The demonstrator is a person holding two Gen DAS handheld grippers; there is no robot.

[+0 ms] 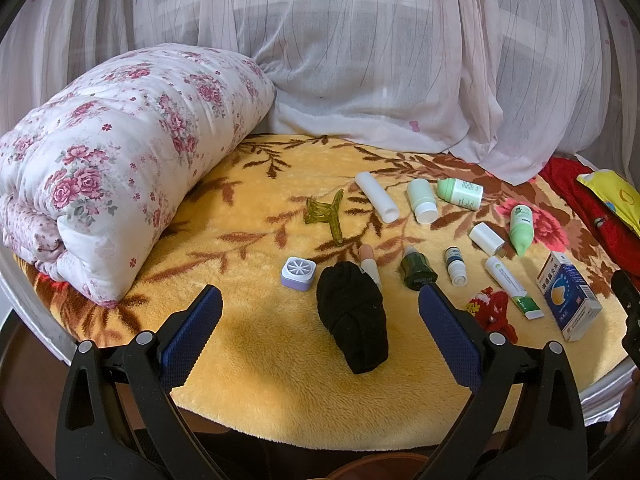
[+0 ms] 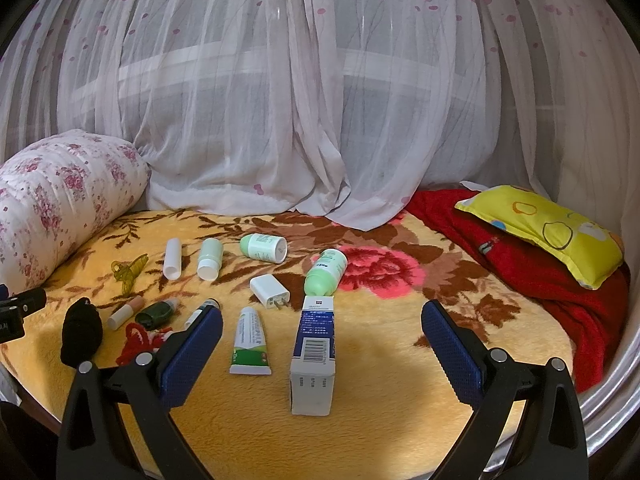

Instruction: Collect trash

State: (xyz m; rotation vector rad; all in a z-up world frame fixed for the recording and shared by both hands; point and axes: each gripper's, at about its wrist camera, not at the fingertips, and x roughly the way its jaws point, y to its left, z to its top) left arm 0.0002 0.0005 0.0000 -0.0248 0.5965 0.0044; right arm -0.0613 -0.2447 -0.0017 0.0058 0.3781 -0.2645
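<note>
- On the yellow blanket [image 1: 248, 360], the left gripper [image 1: 320, 334] hung with fingers spread wide around the black bundle [image 1: 352, 320], empty.
- The right gripper [image 2: 322, 350], likewise spread and empty, framed the blue-and-white box [image 2: 314, 352].
- Risk: closing could snag plush pile or nudge the tube [image 2: 250, 340] just beside.
- Open room lay rightward; the blanket's near edge sat close.

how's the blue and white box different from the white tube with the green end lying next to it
The blue and white box is a stiff rectangular carton with a barcode; the white tube is flat and soft-looking, with a crimped green end. The box is plainly bulkier and taller off the blanket than the tube. The box sits between the right gripper fingers' line of view; the tube lies nearer its left finger. Both lie flat on the yellow blanket, untouched.
</note>
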